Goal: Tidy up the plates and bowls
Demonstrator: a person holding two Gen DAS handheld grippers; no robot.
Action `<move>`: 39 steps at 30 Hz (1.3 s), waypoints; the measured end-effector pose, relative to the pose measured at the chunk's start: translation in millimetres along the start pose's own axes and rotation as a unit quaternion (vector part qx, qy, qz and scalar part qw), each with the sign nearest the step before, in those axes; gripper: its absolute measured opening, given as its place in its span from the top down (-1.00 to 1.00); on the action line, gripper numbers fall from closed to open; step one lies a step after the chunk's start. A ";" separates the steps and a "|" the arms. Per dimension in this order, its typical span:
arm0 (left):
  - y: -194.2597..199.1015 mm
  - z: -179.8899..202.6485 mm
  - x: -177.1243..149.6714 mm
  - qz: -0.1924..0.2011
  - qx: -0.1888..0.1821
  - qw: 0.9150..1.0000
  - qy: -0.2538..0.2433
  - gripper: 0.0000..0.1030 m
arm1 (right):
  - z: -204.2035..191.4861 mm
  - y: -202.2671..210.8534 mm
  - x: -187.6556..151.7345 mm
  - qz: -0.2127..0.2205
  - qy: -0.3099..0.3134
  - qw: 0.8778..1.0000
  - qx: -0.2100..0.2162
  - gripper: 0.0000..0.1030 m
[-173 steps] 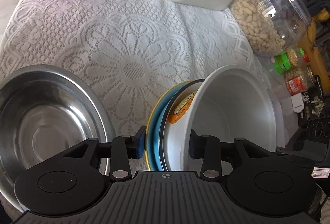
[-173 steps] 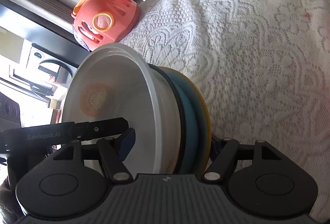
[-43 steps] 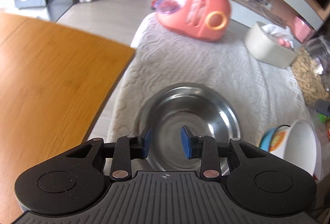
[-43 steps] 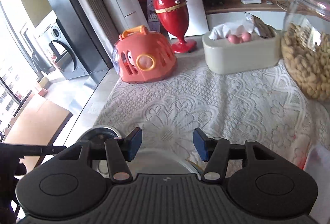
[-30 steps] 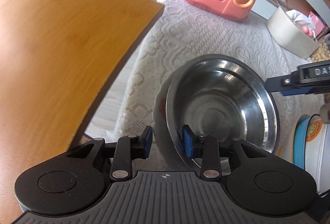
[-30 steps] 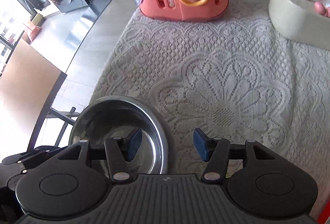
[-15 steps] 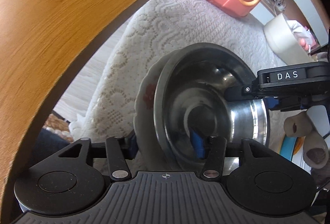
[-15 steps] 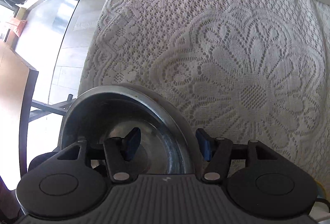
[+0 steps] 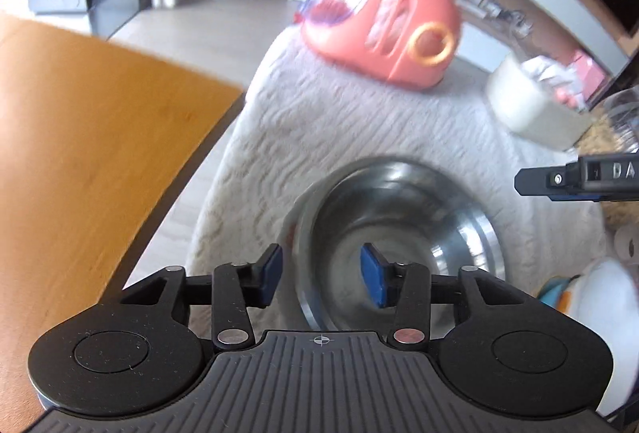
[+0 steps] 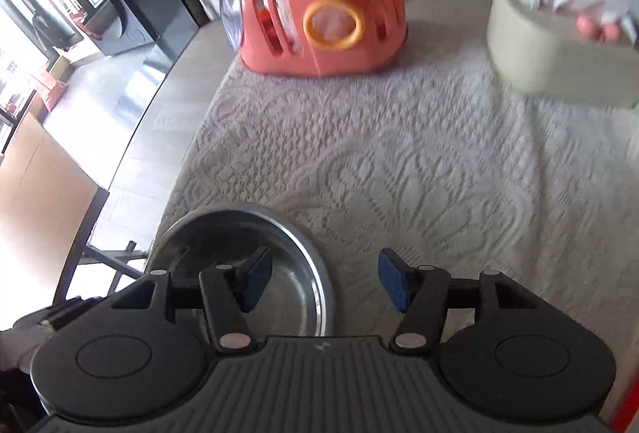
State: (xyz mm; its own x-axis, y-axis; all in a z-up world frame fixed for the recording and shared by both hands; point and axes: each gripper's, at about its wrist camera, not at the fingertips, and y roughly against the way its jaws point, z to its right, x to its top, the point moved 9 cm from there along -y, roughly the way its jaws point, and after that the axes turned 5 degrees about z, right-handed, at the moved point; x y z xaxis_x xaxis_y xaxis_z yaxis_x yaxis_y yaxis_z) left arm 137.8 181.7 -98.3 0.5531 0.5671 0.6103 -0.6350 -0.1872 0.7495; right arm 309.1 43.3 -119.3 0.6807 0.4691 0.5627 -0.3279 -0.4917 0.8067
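We are looking down at a round steel bowl (image 9: 399, 233), shiny and smooth inside, sitting on a cream lace tablecloth (image 9: 359, 121) with a raised flower weave. In the left wrist view a pale plate rim (image 9: 290, 221) is peeking out under the bowl at its 9 o'clock edge; blur is keeping us from reading its pattern.

Our left gripper (image 9: 322, 275) is hovering with its blue pads apart, having just been closing a little, and the bowl's near rim is showing between them without either pad pressing on it. Our right gripper (image 10: 324, 279) is standing with its pads apart too, the bowl's rim (image 10: 315, 273) lying beneath the gap, untouched as far as we can tell.

Only the left view is showing the orange wooden tabletop (image 9: 80, 137) at 9 o'clock, the right gripper's black finger (image 9: 575, 179) at 3 o'clock, and a white bowl on coloured plates (image 9: 591, 293) cut off at 4 o'clock. The right view is giving a sharper coral plastic carrier (image 10: 319, 6) at 12 o'clock and a beige oval tissue box (image 10: 551, 50) at 2 o'clock. A jar (image 9: 623, 113) is sitting half out of frame.
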 end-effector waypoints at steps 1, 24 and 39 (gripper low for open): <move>7.7 8.3 3.9 0.009 -0.019 1.000 -0.002 0.09 | 2.4 14.9 2.0 0.025 0.018 0.999 -0.012 -0.16; -12.3 144.4 -42.4 -0.100 -0.142 0.981 -0.085 0.06 | 142.7 82.5 -107.3 0.095 -0.055 0.992 -0.055 -0.24; -34.5 161.8 -77.2 -0.149 -0.123 0.974 -0.114 0.01 | 132.2 28.4 -170.9 -0.010 -0.172 0.982 0.079 -0.28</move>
State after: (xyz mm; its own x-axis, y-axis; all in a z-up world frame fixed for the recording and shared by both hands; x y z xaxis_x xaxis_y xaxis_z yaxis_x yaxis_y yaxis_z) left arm 204.2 14.6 -129.7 0.8209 0.3681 0.4366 -0.5216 0.1719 0.8357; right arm 270.0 -147.8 -216.5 0.8760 0.2170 0.4307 -0.2255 -0.6049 0.7637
